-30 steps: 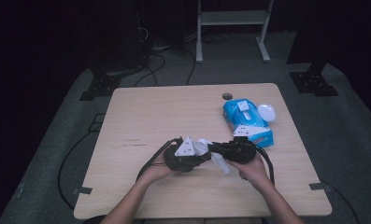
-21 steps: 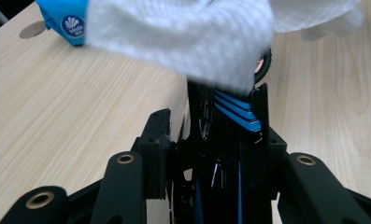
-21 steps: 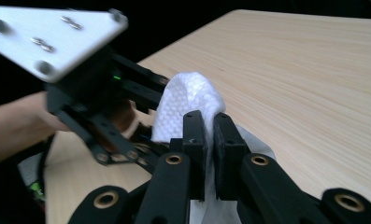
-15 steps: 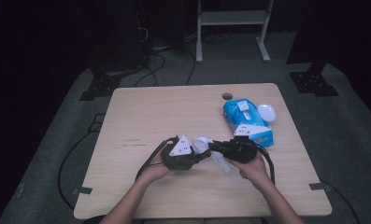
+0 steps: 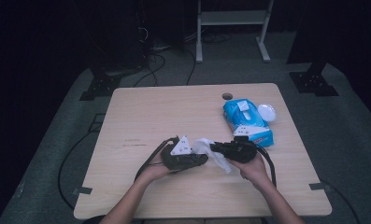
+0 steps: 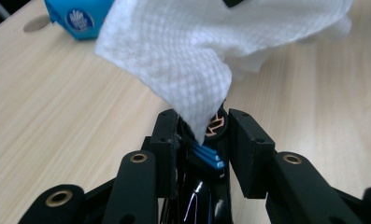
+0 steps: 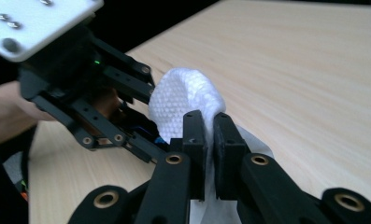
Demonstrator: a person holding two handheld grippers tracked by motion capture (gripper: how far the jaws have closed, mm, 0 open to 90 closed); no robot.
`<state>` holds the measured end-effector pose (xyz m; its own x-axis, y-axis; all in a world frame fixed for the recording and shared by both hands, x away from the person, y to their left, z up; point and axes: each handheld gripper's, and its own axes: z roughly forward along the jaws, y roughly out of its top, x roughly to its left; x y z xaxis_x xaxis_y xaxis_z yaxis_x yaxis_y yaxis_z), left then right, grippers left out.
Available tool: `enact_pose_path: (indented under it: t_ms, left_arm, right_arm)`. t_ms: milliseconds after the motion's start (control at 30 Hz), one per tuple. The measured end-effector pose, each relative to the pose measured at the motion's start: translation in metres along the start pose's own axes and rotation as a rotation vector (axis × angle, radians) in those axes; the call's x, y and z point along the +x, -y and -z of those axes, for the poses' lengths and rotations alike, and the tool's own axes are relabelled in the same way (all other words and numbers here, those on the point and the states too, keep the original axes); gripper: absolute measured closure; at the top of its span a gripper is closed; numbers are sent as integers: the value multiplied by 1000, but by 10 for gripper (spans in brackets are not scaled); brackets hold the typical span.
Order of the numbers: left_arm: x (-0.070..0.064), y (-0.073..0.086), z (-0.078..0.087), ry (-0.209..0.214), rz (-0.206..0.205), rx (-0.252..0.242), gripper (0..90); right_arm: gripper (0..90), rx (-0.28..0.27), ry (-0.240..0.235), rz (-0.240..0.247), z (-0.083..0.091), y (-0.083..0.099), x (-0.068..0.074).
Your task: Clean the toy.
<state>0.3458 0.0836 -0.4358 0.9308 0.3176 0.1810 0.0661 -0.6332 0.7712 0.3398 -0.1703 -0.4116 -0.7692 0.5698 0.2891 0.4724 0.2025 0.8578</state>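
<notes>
A white textured wipe (image 5: 205, 147) hangs between my two grippers near the table's front edge. In the right gripper view my right gripper (image 7: 210, 122) is shut on a fold of the wipe (image 7: 183, 93), which bulges above its jaws. My left gripper (image 6: 202, 121) points at it from the left and is shut on a small dark object with blue ridges and a copper-coloured ring (image 6: 211, 140). The wipe (image 6: 183, 51) drapes down onto that object. In the high view the left gripper (image 5: 199, 158) and right gripper (image 5: 216, 148) meet tip to tip.
A blue pack of wipes (image 5: 246, 121) lies on the wooden table (image 5: 164, 112) just behind my right hand, with a round white lid (image 5: 266, 112) beside it. A cable hole (image 5: 227, 96) sits at the table's far edge. Black cables trail from both grippers.
Both hands have stayed almost in place. The left gripper has crept slightly left, and the wipe is still held between the two grippers.
</notes>
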Motion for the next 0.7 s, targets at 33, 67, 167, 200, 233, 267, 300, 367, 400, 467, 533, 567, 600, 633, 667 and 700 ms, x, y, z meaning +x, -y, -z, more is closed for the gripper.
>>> enact_pose_path:
  t_ms: [33,67,167,200,233,267,300,367,400,467,533,567,600,633,667,700]
  left_arm:
    - [1,0,0,7,5,0,643]
    - [1,0,0,9,9,-3,643]
    - [2,-2,0,7,7,20,642]
    - [1,-3,0,5,6,28,641]
    - [2,-4,0,7,9,38,639]
    - [3,-6,0,18,16,55,636]
    - [4,-7,0,21,21,68,630]
    - [4,-9,0,2,30,109,572]
    - [5,-9,-1,5,34,142,564]
    - [5,-8,-3,5,39,186,506]
    - [4,-5,-9,0,36,255,519]
    - [3,-4,-11,-5,31,275,531]
    - [2,-4,-13,-12,22,287,543]
    - [2,-5,-13,-11,22,296,544]
    - [1,-7,-13,-3,26,303,553]
    - [0,-8,-14,-5,20,298,567]
  right_arm:
    - [844,10,6,-7,-2,2,-2]
    - [844,12,6,-18,-3,4,-4]
    - [844,43,8,-40,-10,11,-9]
    - [844,53,7,-55,-13,14,-11]
    - [844,63,3,-66,-15,16,-13]
    - [844,75,5,-70,-18,18,-14]
    - [844,83,11,-70,-20,20,-15]
    - [844,85,13,-70,-20,20,-15]
    - [844,81,13,-68,-20,20,-15]
    - [844,77,14,-65,-19,19,-14]
    - [844,73,15,-66,-18,18,-14]
    - [844,73,17,-68,-18,18,-14]
    - [844,74,17,-66,-18,19,-15]
    - [844,74,17,-69,-18,19,-15]
    - [844,73,18,-73,-18,19,-15]
    - [844,72,17,-74,-18,19,-16]
